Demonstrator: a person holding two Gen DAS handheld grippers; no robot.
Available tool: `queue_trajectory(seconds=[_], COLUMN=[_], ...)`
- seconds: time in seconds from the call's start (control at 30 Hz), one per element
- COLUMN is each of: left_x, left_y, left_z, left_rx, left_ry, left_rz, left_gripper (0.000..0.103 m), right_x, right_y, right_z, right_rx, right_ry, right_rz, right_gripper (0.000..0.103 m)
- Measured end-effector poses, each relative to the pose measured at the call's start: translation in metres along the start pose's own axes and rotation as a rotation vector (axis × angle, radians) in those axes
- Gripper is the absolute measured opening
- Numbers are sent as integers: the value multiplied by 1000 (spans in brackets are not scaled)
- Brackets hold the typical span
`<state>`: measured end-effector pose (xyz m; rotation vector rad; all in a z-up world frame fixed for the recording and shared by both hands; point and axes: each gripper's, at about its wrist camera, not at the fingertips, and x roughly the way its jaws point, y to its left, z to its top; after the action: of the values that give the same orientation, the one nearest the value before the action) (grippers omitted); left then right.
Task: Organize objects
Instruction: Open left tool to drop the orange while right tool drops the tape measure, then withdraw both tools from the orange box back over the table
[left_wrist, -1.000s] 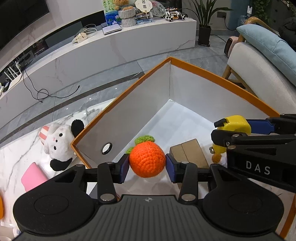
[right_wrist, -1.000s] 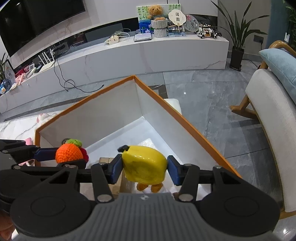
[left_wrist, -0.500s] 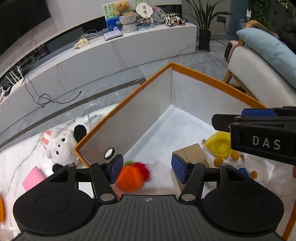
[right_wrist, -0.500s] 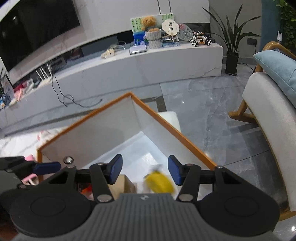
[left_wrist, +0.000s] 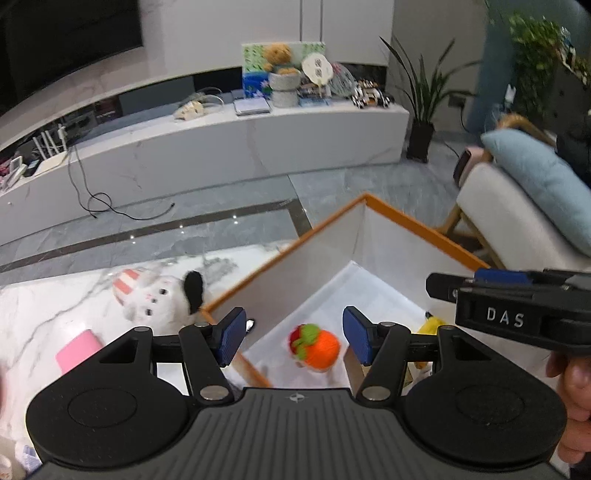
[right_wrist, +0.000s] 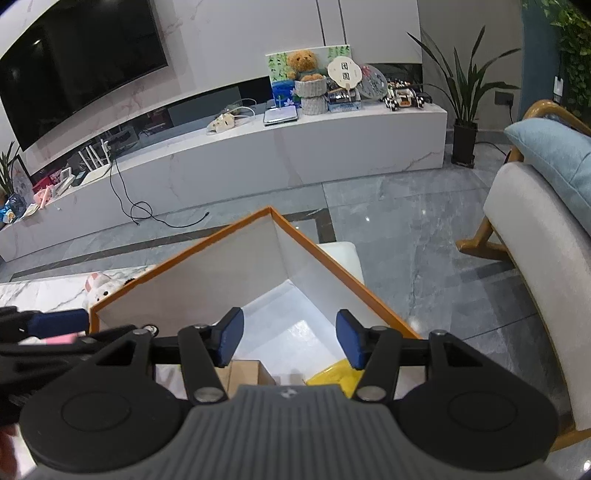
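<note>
Now both grippers hovering over orange-rimmed box (left_wrist: 424, 225): left gripper (left_wrist: 293, 334) fingers spread, empty; right gripper (right_wrist: 288, 341) fingers widening, empty. Crocheted orange (left_wrist: 320, 349), yellow toy (right_wrist: 338, 376) lying inside box.

Both tools are looking alike: the left gripper (left_wrist: 291, 334) and right gripper (right_wrist: 286, 339) are showing matte black linkage arms, silver pivot screws, ribbed grey housings, round black discs and blue pads (left_wrist: 232, 334). White "DAS" lettering is showing on the right one's side.
</note>
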<state>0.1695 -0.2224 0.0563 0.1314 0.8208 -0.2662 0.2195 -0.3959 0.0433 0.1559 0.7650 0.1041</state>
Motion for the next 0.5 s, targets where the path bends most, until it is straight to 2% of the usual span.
queue_trajectory(seconds=[0.27,0.5], left_x=[-51,-101], left_y=[33,71], left_z=[-4,-26], left_rx=[-46,-81], left_ry=[-39,-75], left_rz=[49,111], left_gripper=[68,68], right_x=[-21,-57], right_y=[18,62], right_z=[-2,-14], right_rx=[-24,-108], right_ry=[-69,-205], right_rz=[29,74], right_gripper=[58,58])
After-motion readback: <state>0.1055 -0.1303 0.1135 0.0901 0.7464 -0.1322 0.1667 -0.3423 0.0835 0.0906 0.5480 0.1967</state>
